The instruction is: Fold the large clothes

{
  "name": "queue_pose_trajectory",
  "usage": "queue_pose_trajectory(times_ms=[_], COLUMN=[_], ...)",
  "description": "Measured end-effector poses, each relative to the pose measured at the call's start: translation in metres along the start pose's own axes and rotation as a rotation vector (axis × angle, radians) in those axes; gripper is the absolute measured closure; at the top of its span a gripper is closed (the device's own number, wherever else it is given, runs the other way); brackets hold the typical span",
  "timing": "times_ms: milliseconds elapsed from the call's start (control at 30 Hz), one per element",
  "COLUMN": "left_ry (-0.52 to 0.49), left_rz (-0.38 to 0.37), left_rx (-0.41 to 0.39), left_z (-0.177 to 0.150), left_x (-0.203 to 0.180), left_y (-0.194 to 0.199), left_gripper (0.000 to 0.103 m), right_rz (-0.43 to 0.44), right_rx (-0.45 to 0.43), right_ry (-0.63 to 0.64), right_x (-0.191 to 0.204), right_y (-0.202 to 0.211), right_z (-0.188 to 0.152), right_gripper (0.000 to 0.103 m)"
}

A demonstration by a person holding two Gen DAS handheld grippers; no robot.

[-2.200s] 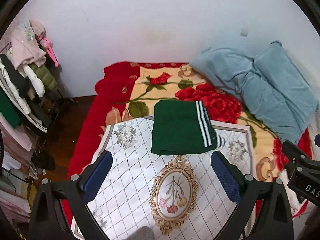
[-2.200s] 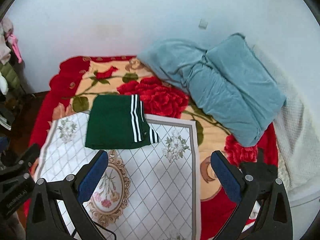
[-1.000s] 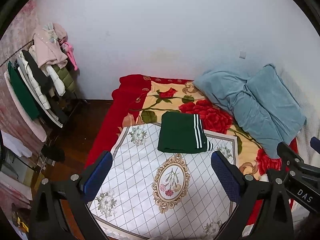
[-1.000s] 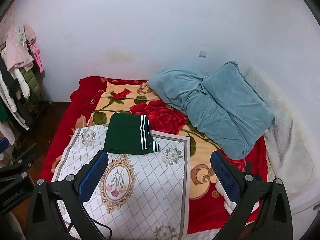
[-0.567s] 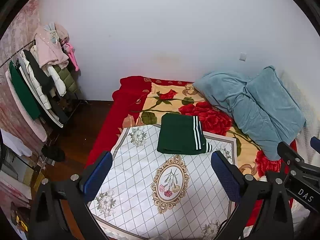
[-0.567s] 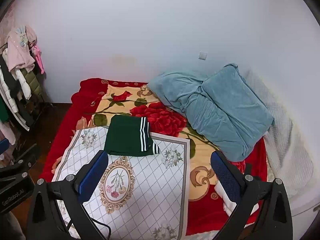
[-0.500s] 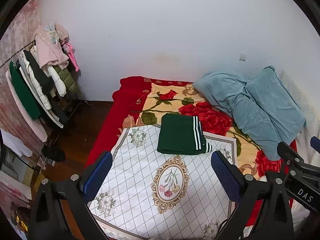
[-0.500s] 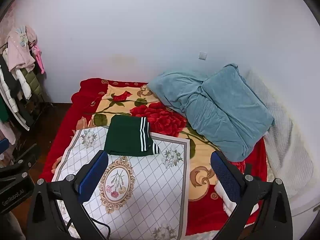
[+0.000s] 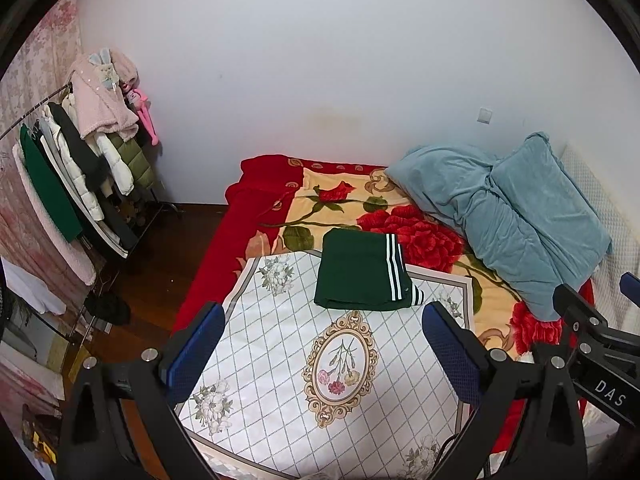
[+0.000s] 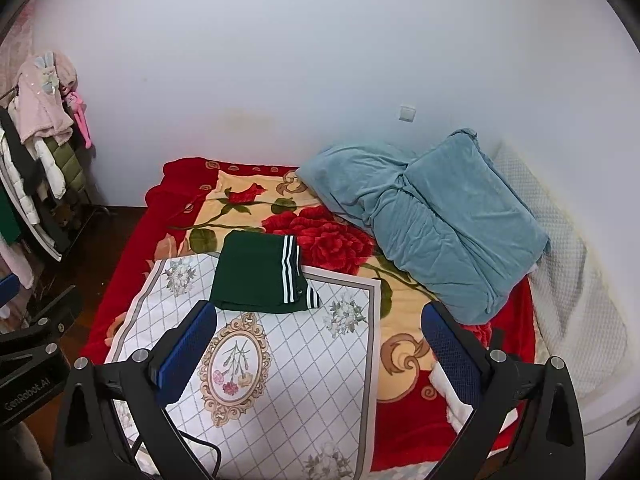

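Two grippers are up in the air and both are spread wide, nothing between the blue pads. The left gripper (image 9: 324, 350) fills the bottom of its view, and the right gripper (image 10: 318, 346) sits the same way at the bottom of its own, fingers parted and clear of any cloth.

Centre frame in the left view, there's the green garment (image 9: 362, 270), folded into a neat rectangle, white stripes running down its right side. It lies flat across the far edge of the white patterned cloth (image 9: 320, 368), partly overlapping onto the red floral blanket (image 9: 416, 236) behind it. In the right view the garment (image 10: 256, 274) shows just left of centre, well apart from both grippers.

Over at the right of the frame, a blue quilt (image 9: 516, 212) is bundled against the wall, resting on the blanket. Upper left, a clothes rack (image 9: 76, 164) hangs with coats and a pink fleece. On the wall above the quilt, a small white switch (image 10: 407, 113). At the right edge of the left view, part of the other gripper's black body pokes in.
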State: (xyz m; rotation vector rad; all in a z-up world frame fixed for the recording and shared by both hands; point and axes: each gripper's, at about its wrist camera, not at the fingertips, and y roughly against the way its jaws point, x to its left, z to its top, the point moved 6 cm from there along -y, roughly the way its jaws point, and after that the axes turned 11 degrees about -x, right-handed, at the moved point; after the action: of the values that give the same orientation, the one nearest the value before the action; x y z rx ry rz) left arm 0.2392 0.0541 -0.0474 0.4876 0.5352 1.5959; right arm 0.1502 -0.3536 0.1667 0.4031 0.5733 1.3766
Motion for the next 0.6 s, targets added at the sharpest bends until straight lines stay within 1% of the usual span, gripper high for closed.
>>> queue_pose_trajectory(times_ms=[200,600], left_ry=[-0.003,-0.005], left_rz=[0.002,0.0], left_rx=[0.0,-0.001], left_z=[-0.0001,0.0001], left_x=[-0.0014,-0.0011], left_y=[0.0014,0.0022], left_gripper=[0.002,0.002], right_rz=[0.014,0.016], right_rx=[-0.003,-0.006], right_ry=[0.004,0.002], right_x=[-0.0005,0.0011], right_y=[-0.0028,-0.0037], right_z=[0.0056,0.0054], right_gripper=[0.0,0.0])
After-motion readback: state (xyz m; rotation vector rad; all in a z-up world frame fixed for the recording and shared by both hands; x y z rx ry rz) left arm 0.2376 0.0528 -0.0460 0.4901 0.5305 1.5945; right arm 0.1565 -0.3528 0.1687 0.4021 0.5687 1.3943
